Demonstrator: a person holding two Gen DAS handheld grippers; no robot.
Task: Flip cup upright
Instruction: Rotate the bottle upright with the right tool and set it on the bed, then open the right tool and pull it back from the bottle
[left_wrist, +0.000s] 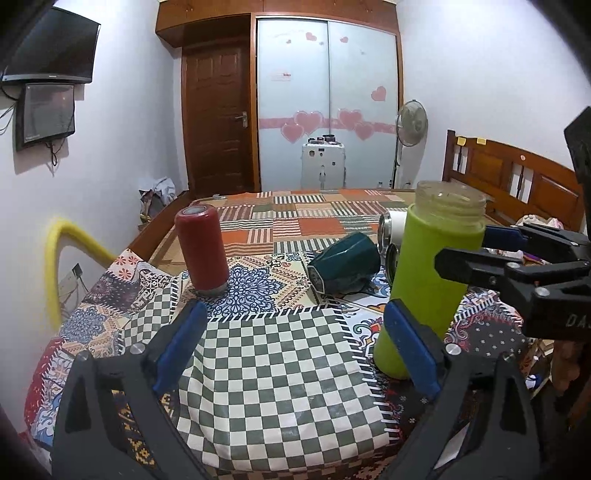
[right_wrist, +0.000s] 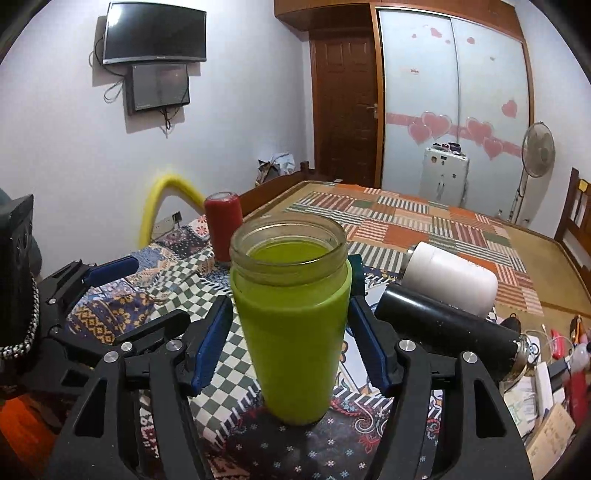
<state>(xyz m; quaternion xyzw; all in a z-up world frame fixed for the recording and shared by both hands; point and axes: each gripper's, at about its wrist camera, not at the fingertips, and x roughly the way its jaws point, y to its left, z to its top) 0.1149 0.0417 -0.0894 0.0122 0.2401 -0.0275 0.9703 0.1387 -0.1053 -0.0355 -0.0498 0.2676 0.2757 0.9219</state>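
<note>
A lime-green cup (right_wrist: 291, 332) with a clear threaded rim stands upright, mouth up, on the patterned cloth; it also shows in the left wrist view (left_wrist: 424, 280). My right gripper (right_wrist: 291, 332) is open with its blue pads on either side of the cup, small gaps showing; it enters the left wrist view from the right (left_wrist: 480, 247). My left gripper (left_wrist: 295, 343) is open and empty over the checkered patch, left of the green cup. A red cup (left_wrist: 202, 251) stands upside down at the back left.
A dark teal cup (left_wrist: 345, 266) lies on its side behind the checkered patch. A white cup (right_wrist: 450, 280) and a black bottle (right_wrist: 447, 328) lie on their sides at the right. Clutter (right_wrist: 554, 369) sits at the far right edge. The bed's wooden headboard (left_wrist: 517, 177) stands at the right.
</note>
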